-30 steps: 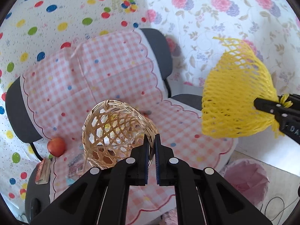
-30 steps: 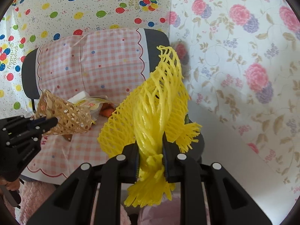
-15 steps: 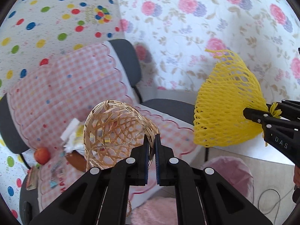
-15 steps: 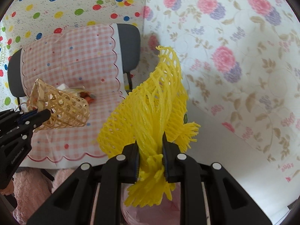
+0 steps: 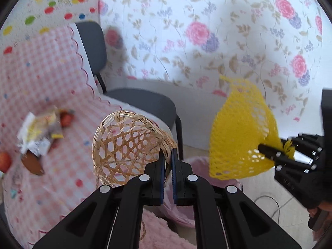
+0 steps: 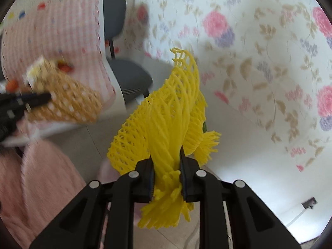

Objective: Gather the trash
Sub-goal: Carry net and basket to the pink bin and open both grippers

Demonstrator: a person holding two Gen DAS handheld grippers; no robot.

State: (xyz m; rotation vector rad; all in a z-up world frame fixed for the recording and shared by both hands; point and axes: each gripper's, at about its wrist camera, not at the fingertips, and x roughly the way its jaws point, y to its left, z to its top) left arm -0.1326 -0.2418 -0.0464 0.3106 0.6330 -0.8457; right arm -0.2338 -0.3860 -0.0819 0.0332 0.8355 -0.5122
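Note:
My left gripper (image 5: pixel 168 155) is shut on the rim of a small woven basket (image 5: pixel 128 143), which hangs on its side with its mouth toward the camera. My right gripper (image 6: pixel 167 166) is shut on the bunched end of a yellow foam net (image 6: pixel 166 120), which fans upward from the pads. In the left wrist view the net (image 5: pixel 240 141) and the right gripper (image 5: pixel 267 151) hang to the right of the basket. A pink-lined bin (image 5: pixel 199 162) sits on the floor below both, partly hidden by the fingers. Wrappers (image 5: pixel 39 130) lie on the chair's checked cover.
A grey chair (image 5: pixel 145 101) with a pink checked cover (image 5: pixel 47 72) stands to the left, against floral wallpaper. A red fruit (image 5: pixel 4 161) lies at the cover's left edge. A fluffy pink rug (image 6: pixel 41 176) covers the floor lower left. A cable (image 5: pixel 269 203) lies on the floor.
Both grippers have swung right and down, away from the chair, carrying the basket and the net. The chair has slid left in both views and the bin has come closer.

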